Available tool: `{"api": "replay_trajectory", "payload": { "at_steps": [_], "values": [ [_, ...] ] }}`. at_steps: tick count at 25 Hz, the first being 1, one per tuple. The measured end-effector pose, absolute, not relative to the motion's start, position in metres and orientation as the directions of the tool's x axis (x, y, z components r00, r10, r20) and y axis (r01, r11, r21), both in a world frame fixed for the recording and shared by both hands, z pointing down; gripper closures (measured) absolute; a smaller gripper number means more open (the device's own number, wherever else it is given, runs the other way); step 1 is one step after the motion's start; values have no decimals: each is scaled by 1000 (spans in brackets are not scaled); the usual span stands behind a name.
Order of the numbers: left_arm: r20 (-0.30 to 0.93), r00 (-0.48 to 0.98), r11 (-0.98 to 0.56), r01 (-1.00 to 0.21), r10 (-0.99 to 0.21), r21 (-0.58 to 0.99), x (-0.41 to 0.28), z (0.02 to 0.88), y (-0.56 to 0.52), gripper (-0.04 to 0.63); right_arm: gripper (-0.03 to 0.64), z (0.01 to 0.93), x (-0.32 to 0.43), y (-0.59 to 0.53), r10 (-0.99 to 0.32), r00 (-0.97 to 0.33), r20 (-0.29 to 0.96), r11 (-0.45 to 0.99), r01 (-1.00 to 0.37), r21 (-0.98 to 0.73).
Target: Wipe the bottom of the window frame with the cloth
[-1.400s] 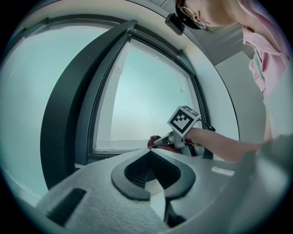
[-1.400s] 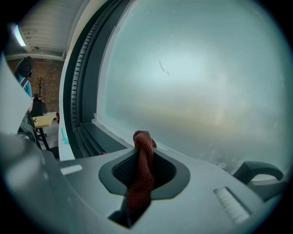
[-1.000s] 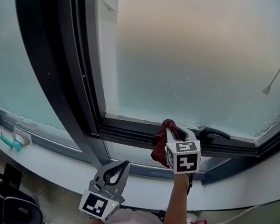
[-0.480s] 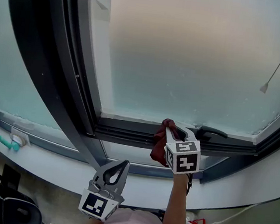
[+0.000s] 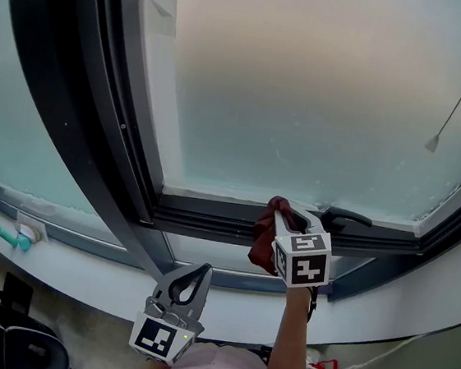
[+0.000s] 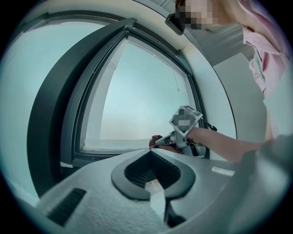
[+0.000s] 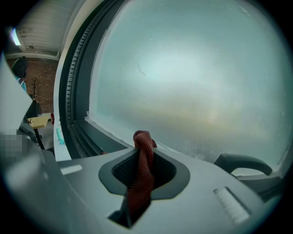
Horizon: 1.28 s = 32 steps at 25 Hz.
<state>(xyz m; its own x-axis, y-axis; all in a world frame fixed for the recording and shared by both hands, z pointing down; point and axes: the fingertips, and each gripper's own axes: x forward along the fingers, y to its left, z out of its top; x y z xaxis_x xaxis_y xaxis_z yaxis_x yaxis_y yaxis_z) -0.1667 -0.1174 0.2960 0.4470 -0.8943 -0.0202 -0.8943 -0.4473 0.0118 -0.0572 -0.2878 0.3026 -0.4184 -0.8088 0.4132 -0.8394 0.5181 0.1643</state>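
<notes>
Hardly anything's changing: R tool [image 5: 282, 212] is still clamping the red cloth [image 5: 262, 243] at the bottom frame [image 5: 210, 217], just left of the handle [image 5: 348, 218], so the wipe isn't travelling yet. L tool [image 5: 196, 278] is hanging shut & empty, well left of the handle.

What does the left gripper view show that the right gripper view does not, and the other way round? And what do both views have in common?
Only the left gripper view shows the left gripper, its jaws together with nothing between them. It also shows the right gripper from outside and the person's forearm.

Only the right gripper view shows the dark window handle at the right and a small teal object at the far left.

Both show the frosted pane, the dark bottom frame and the red cloth, which is clamped in the right gripper's jaws.
</notes>
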Motion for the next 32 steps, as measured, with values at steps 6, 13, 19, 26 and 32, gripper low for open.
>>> {"api": "replay_trajectory", "payload": {
  "at_steps": [6,13,19,26,32],
  "values": [
    [-19,456,-456,-890,-890,11,-162,296,-118,597,554,303,-50,-288,-813,-410,412,509,-846,162],
    [-12,452,-452,-892,-892,12,-163,298,-117,597,554,303,-38,-288,-825,-385,413,484,-860,164],
    [-50,452,-453,-891,-891,21,-164,292,-117,597,554,303,-33,-288,-834,-362,417,470,-862,190],
    [-52,443,-444,-896,-895,19,-171,291,-110,597,554,302,-34,-287,-856,-312,412,439,-859,264],
    [-85,411,-414,-910,-907,12,-188,284,-98,597,552,294,-37,-278,-873,-357,332,445,-862,242]
  ]
}}
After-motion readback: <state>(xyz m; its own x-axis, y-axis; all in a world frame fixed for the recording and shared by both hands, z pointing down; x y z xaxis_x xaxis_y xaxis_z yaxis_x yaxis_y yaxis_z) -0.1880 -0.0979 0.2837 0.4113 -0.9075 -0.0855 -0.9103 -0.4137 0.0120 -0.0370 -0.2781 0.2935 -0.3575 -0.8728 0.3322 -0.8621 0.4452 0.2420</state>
